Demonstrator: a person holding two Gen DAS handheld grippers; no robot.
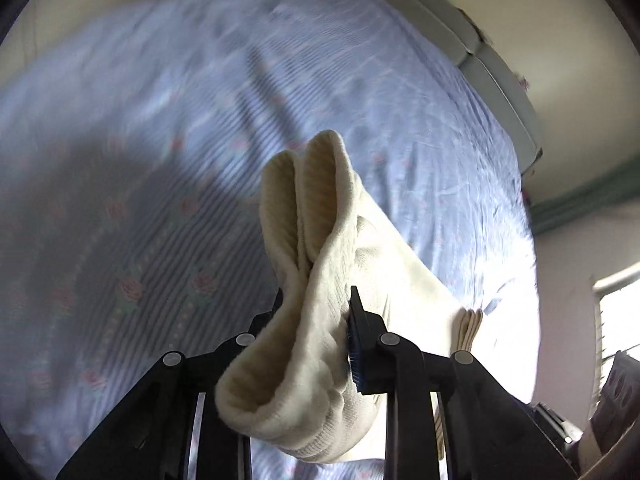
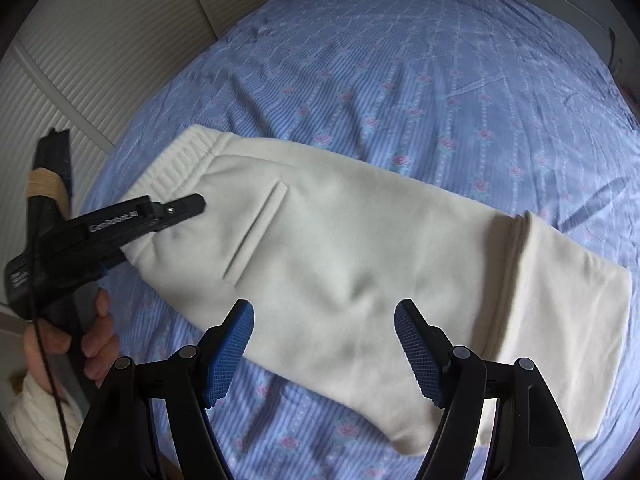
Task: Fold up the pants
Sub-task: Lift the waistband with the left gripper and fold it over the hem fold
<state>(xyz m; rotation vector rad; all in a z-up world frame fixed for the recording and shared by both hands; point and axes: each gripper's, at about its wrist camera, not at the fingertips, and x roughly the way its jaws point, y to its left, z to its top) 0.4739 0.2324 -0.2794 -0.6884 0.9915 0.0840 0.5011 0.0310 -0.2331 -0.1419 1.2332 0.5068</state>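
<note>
Cream pants (image 2: 340, 240) lie folded lengthwise across the blue rose-print bed sheet (image 2: 400, 80), with the leg ends doubled back at the right (image 2: 560, 300). The ribbed waistband (image 1: 320, 208) is bunched and raised off the sheet, and my left gripper (image 1: 316, 304) is shut on it. In the right wrist view the left gripper (image 2: 188, 210) reaches in from the left at the waistband end, one finger on top of the cloth. My right gripper (image 2: 324, 312) hangs open above the near edge of the pants, with nothing between its blue pads (image 2: 232, 352).
Slatted white wardrobe doors (image 2: 100, 40) run along the bed's far left side. Grey cushions (image 1: 480, 52) line the bed's far edge. A bright window (image 1: 620, 320) is at the right. A person's hand (image 2: 96, 320) grips the left gripper's handle.
</note>
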